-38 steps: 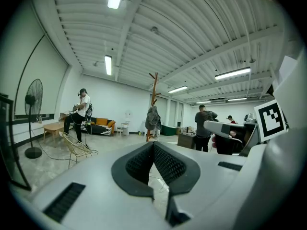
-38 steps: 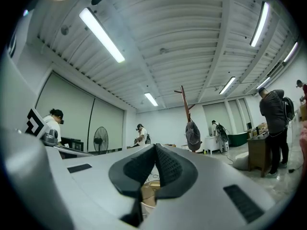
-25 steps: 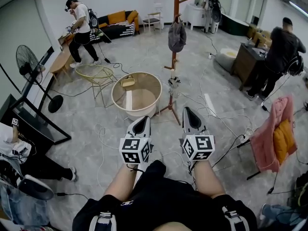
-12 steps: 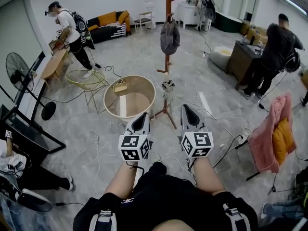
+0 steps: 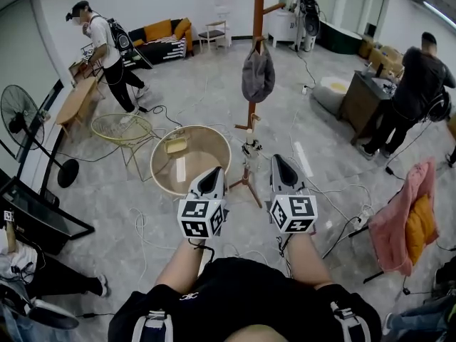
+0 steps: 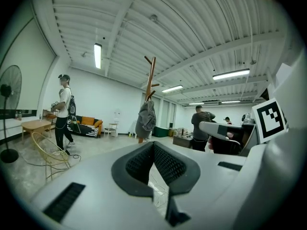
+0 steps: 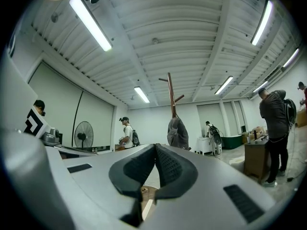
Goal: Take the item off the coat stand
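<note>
A wooden coat stand (image 5: 254,84) rises from the grey floor ahead of me. A grey garment (image 5: 257,74) hangs from one of its pegs; the same grey garment (image 6: 145,120) shows in the left gripper view, and the grey garment (image 7: 178,133) in the right gripper view too. My left gripper (image 5: 211,182) and right gripper (image 5: 279,170) are held side by side at waist height, well short of the stand. Both have their jaws together with nothing between them.
A round wooden table (image 5: 190,159) stands left of the stand's feet, a wire chair (image 5: 122,128) beyond it. Cables trail over the floor. A fan (image 5: 20,123) is at the left, a pink-draped chair (image 5: 405,209) at the right. Three people work further off.
The view has swung slightly: the coat stand and table sit a little nearer and more central. Both grippers keep their places, shut. The person at the back left has walked on.
</note>
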Demonstrator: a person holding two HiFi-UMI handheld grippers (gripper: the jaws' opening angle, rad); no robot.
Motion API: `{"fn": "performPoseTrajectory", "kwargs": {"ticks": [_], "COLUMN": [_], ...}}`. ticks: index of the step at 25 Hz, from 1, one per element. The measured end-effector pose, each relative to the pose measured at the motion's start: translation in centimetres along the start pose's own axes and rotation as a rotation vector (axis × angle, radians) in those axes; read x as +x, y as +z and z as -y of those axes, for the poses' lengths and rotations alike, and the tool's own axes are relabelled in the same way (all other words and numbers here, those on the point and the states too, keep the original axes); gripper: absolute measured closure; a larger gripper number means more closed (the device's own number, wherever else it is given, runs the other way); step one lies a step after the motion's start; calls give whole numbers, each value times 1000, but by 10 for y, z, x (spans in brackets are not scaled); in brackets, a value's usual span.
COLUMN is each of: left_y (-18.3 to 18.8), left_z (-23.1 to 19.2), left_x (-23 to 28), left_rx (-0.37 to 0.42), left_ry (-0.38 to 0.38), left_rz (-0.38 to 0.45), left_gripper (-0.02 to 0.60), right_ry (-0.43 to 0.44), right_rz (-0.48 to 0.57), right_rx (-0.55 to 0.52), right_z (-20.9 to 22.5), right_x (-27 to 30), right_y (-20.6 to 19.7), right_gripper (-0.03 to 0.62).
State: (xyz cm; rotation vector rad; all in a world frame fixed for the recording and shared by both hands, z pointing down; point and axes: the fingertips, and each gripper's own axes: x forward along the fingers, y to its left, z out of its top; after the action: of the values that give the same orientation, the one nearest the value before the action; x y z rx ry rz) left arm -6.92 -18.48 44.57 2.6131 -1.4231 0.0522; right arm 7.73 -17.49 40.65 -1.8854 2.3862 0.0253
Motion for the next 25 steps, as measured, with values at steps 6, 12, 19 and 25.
{"fn": "performPoseTrajectory", "kwargs": {"ticks": [6, 12, 19, 25], "left_y": [21, 35, 40, 51], "left_z": [-45, -96, -93, -104], "left_x": [104, 176, 246, 272], "left_rx": [6, 14, 1, -5], "left_ry": [-23, -46, 4, 70], "left_rz": [-2, -12, -51, -45], "left_gripper": [565, 565, 565, 565], "right_ry": [-17, -58, -29, 30], "right_rz": [-1, 7, 31, 118], "right_rx": [-8, -2, 6, 10], "right_z": [40, 62, 122, 144], "right_x": [103, 183, 235, 273], "right_y": [-5, -10, 11, 45], "right_gripper": [580, 580, 580, 498]}}
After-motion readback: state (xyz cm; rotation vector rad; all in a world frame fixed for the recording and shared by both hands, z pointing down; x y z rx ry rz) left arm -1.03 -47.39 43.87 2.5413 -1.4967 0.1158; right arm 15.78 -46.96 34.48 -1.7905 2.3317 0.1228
